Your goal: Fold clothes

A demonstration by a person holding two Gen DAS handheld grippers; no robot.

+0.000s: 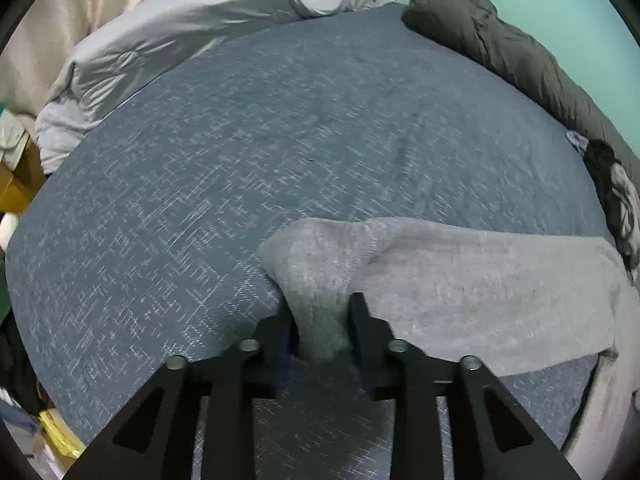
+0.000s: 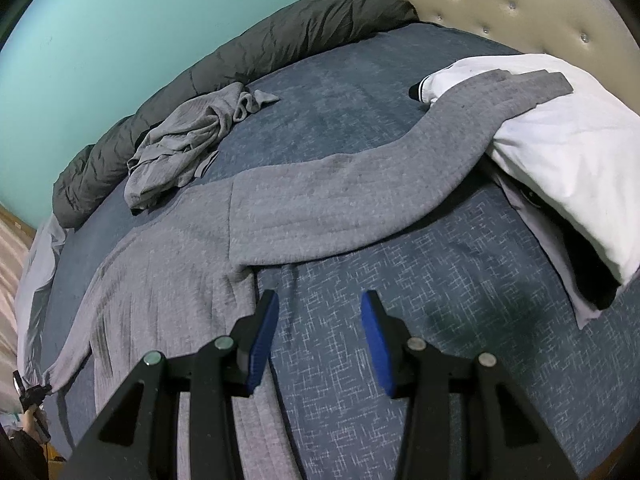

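Left gripper: jaws clamped on a bunched corner of the grey sweatshirt, fabric pinched into a thick wad between the fingers. My read: it has a sleeve end or hem corner, gripped so that part can be lifted and carried over the body for a fold. From the pinch the cloth fans out flat to the right across the blue bedcover.

Right gripper: jaws apart, nothing between them, hovering over bare bedcover just right of the sweatshirt's edge. Left finger overlaps the fabric edge in view; can't tell if it touches. Looks staged to take the near hem or the underarm, judging by where it sits.

Sweatshirt itself: heather grey, fleecy knit, spread across the middle of the bed, mostly flat with creases near the side seam. One sleeve runs out away from the body and its cuff rides up onto the white pillow. That sleeve needs to come off the pillow before any clean fold.

Beyond the sweatshirt: a crumpled grey garment touching its far edge, unfolded, probably next in the queue. Behind that, a dark rolled duvet along the bed's far edge against the teal wall.
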